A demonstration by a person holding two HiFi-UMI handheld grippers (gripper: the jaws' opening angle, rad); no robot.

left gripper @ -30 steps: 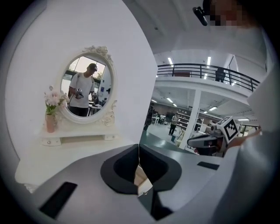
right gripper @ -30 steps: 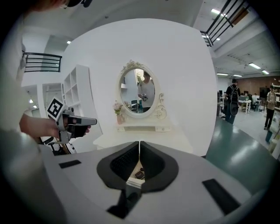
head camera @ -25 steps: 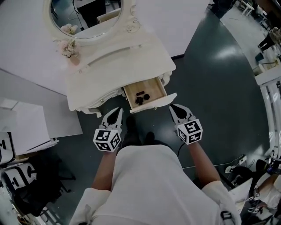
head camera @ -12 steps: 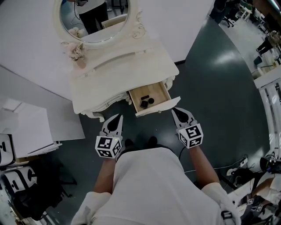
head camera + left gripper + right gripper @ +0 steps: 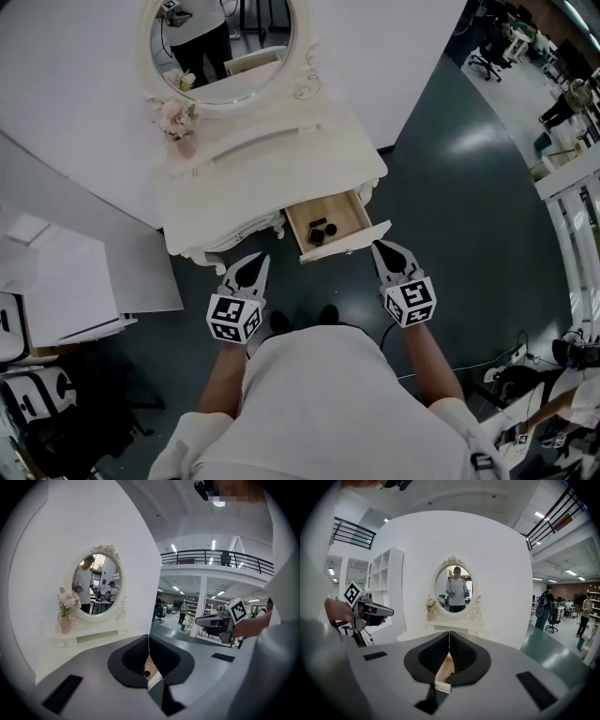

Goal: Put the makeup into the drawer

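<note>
The cream dressing table (image 5: 234, 187) has its small wooden drawer (image 5: 345, 210) pulled open. Dark makeup items (image 5: 319, 230) lie inside it. My left gripper (image 5: 257, 262) is shut and holds nothing, just in front of the table, left of the drawer. My right gripper (image 5: 382, 247) is also shut and holds nothing, by the drawer's right front corner. In the left gripper view the closed jaws frame part of the drawer and a dark makeup piece (image 5: 147, 673). Below the closed jaws in the right gripper view I see the drawer (image 5: 445, 667) with a dark item (image 5: 449, 678).
An oval mirror (image 5: 225, 42) and a pink flower vase (image 5: 178, 122) stand on the table top. White panels (image 5: 66, 272) lie on the floor to the left, with black gear (image 5: 66, 412) at the bottom left. Dark floor surrounds the table, with desks at the far right.
The head view has tilted up, so more of the mirror shows and the table sits lower in the frame. Both grippers stay shut in front of the drawer.
</note>
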